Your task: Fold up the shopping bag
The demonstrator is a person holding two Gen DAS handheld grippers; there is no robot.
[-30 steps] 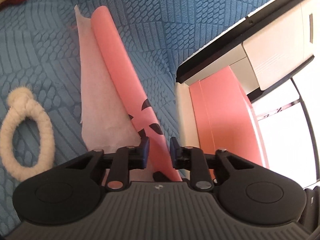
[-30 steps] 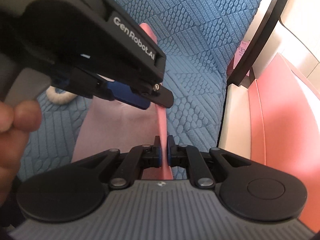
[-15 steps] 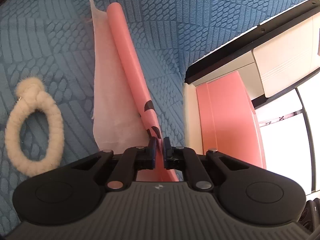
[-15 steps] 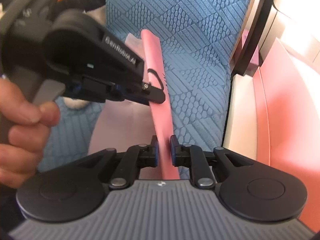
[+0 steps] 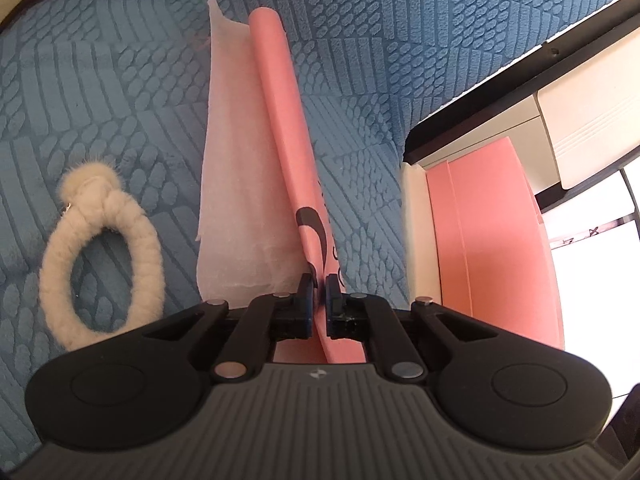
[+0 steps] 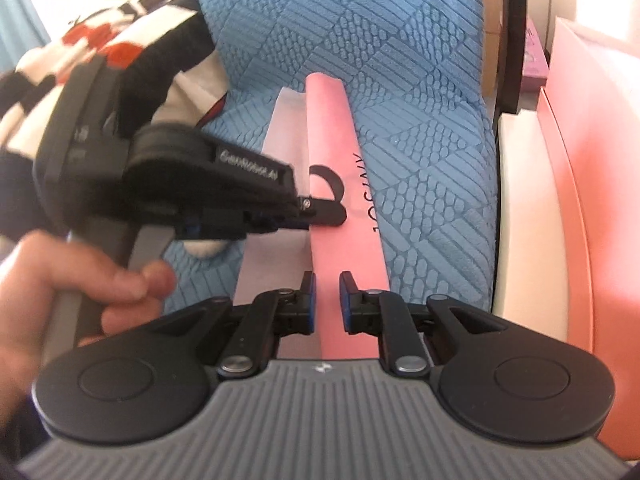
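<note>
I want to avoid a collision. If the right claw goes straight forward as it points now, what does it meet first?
Probably the pink shopping bag itself: its folded strip already lies between the open fingers of the right claw. The left claw grips the strip further along, slightly left; depth is unclear.

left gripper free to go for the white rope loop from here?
Probably not yet: the left gripper is shut on the pink shopping bag. The white rope loop lies uncovered on the blue cover, left of the bag, so nothing else blocks it.
</note>
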